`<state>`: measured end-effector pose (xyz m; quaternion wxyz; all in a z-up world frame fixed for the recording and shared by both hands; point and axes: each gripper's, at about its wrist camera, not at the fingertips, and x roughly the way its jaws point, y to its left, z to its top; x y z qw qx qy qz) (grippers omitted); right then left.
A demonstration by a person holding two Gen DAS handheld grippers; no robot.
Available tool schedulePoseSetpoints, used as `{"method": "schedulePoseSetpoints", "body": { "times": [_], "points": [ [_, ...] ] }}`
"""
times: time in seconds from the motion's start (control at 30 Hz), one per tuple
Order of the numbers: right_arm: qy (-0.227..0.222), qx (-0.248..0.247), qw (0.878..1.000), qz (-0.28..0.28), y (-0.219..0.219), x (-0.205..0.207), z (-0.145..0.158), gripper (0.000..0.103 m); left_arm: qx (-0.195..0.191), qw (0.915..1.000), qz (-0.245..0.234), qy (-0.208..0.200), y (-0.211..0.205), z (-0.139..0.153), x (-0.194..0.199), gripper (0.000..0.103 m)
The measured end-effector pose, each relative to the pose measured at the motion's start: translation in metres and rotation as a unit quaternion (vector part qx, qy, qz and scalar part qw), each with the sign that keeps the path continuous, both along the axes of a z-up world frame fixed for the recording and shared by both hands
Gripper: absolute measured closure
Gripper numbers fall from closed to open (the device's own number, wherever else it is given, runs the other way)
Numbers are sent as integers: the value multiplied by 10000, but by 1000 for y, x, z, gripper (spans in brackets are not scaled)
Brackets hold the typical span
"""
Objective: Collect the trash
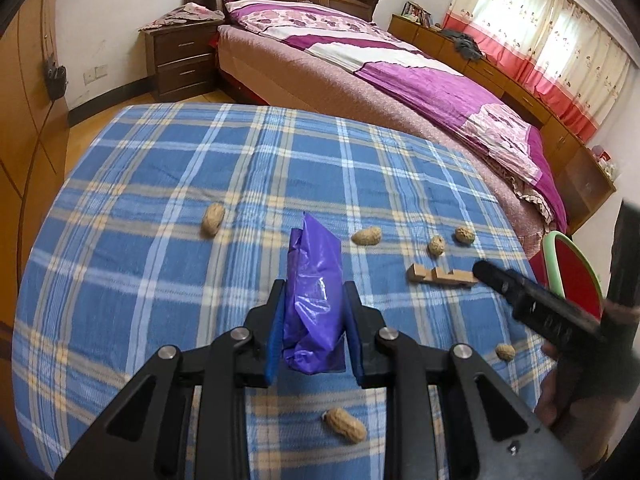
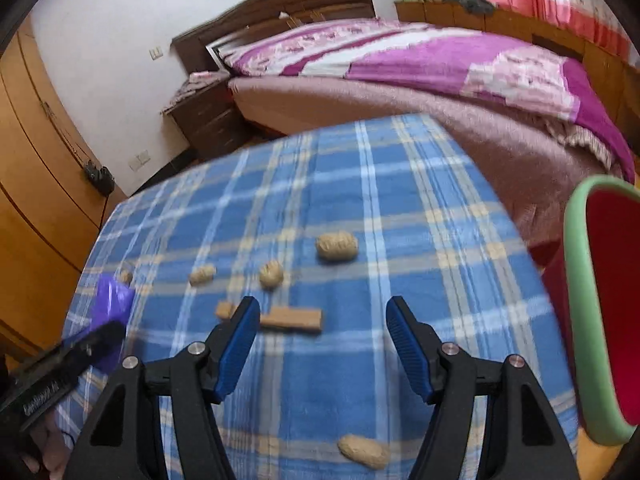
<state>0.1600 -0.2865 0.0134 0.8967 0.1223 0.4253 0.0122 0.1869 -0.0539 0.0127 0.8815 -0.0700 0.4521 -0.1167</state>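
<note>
A blue plaid cloth covers the worktop (image 1: 160, 208), whose far edge meets a bed (image 1: 400, 92) with little gap. The left tool (image 1: 314, 296) clamps a crinkled purple plastic bag (image 1: 312, 280) above the cloth; the right tool (image 2: 322, 312) stands open over a notched wooden block (image 2: 294, 319). Ridged peanut shells (image 2: 337, 246) lie scattered; a green-rimmed red bin (image 2: 600, 320) stands at the right edge.

Both grippers were black plastic with angular arms pierced by triangular cut-outs and joined by round silver pivot screws. The left gripper (image 1: 314, 296) and the right gripper (image 2: 323, 320) each carried ribbed blue pads (image 2: 404, 336).
</note>
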Motion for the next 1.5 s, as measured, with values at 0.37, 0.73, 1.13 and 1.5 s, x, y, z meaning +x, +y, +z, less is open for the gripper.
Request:
{"method": "schedulePoseSetpoints", "body": {
  "times": [0.37, 0.73, 1.13, 1.5],
  "points": [
    [302, -658, 9974, -59, 14, 16, -13, 41, -27, 9999, 109, 12, 9, 1, -14, 76],
    [593, -689, 9953, 345, 25, -9, -15, 41, -110, 9999, 111, 15, 11, 1, -23, 76],
    [471, -84, 9976, 498, 47, -7, -10, 20, -195, 9995, 244, -10, 23, 4, -31, 76],
    [413, -656, 9969, 137, 74, 4, -20, 19, -209, 9987, 473, 19, 41, -4, -27, 76]
  ]
}}
